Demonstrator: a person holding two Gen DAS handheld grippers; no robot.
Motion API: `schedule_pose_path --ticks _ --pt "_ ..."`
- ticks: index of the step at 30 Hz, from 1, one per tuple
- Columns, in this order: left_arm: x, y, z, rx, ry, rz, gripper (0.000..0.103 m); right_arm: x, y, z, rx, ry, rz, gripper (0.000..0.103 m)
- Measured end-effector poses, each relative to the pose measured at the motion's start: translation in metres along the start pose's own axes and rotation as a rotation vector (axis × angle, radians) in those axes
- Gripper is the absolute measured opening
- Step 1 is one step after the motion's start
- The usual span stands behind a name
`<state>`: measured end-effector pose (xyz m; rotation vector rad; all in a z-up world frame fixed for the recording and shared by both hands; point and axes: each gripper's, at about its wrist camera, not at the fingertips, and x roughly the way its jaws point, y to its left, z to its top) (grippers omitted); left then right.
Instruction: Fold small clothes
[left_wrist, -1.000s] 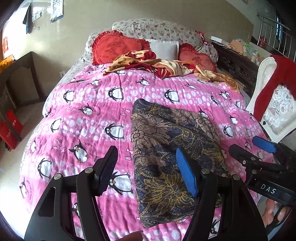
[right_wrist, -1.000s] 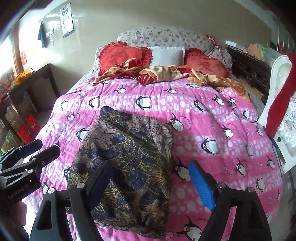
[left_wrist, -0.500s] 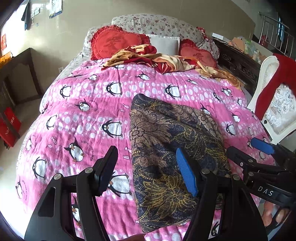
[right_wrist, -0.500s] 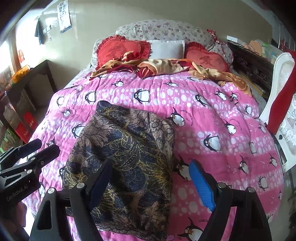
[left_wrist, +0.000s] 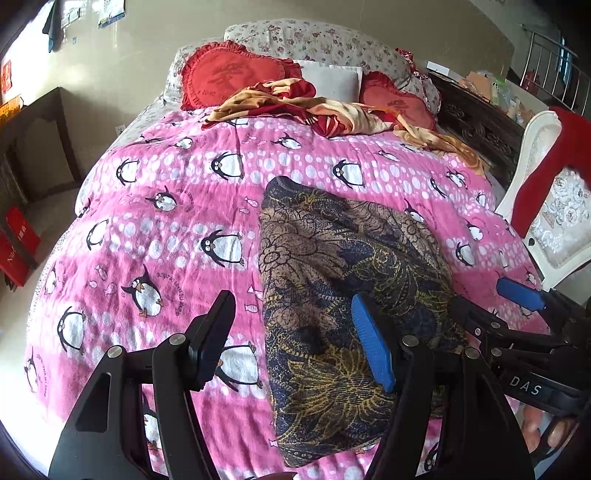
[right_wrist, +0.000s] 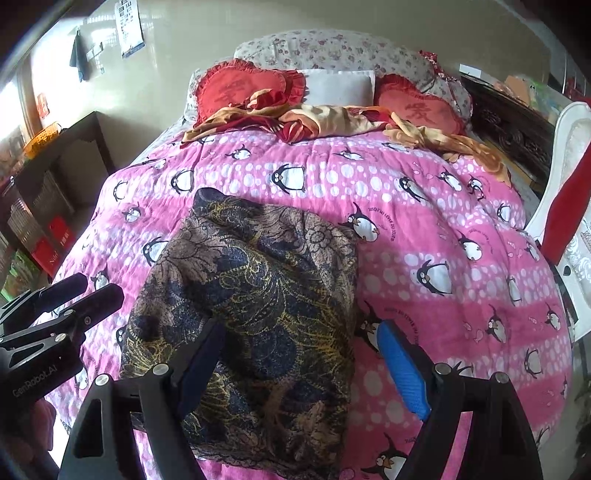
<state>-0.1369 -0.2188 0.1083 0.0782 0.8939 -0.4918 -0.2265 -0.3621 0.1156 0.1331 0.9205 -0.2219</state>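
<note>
Both grippers are gaping wide with nothing in them, hovering over the near end of the bed. I've got the left gripper and right gripper side by side above the garment, which lies folded flat on the pink quilt.

A pink penguin-print quilt covers the bed. At the quilt's far end lie two red heart cushions, a white pillow between them, and crumpled red-and-tan cloth.
</note>
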Motion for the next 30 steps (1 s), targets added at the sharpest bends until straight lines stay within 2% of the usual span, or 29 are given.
schedule_pose_path --ticks 19,30 --pt "0.015 0.000 -0.001 0.003 0.029 -0.001 0.066 0.015 -0.002 -0.002 0.004 0.035 0.009 0.082" --pt "0.026 0.010 0.000 -0.003 0.034 -0.029 0.066 0.030 -0.006 -0.003 -0.003 0.062 0.015 0.082"
